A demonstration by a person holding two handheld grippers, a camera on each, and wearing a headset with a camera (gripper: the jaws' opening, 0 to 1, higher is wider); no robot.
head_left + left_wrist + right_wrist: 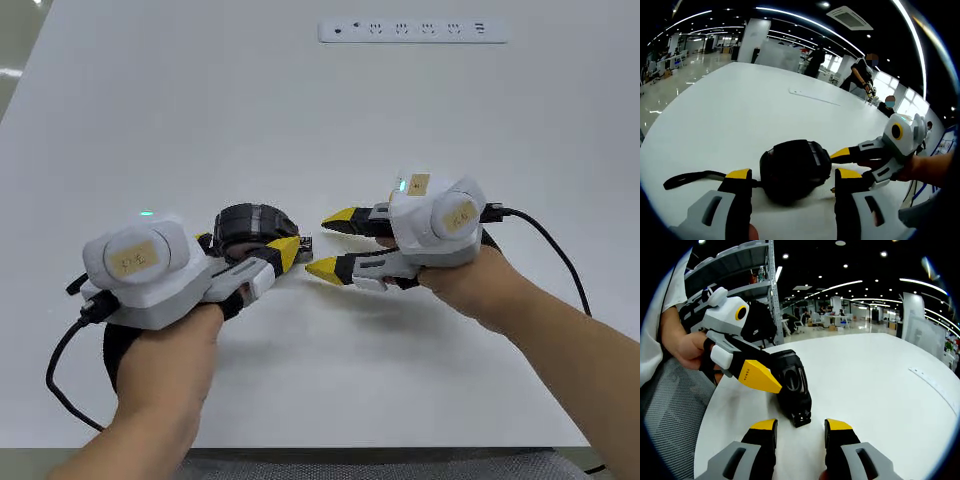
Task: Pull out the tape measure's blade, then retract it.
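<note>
Nearest: two hands, left hand (pixel 165 350) and right hand (pixel 470 285), each holding one claw with a white moulded plastic body, black arms and wedge-shaped yellow tips. One black cable (pixel 55 370) trails from the left unit and another (pixel 550 245) from the right. Left claw (pixel 793 176) pinches the tape measure (pixel 250 225) across its sides, and the case sits on the white matte surface (pixel 300 120) between the tips. There's one tape measure: a round, black, rubbery-looking case with its flat blade-exit end toward the right unit. A black wrist strap (pixel 690 178) lies flat off one side of it. Right claw (pixel 801 426) is spread with nothing between the tips, which sit just short of that blade-exit end. At the far edge lies one long white power strip (pixel 413 30).
</note>
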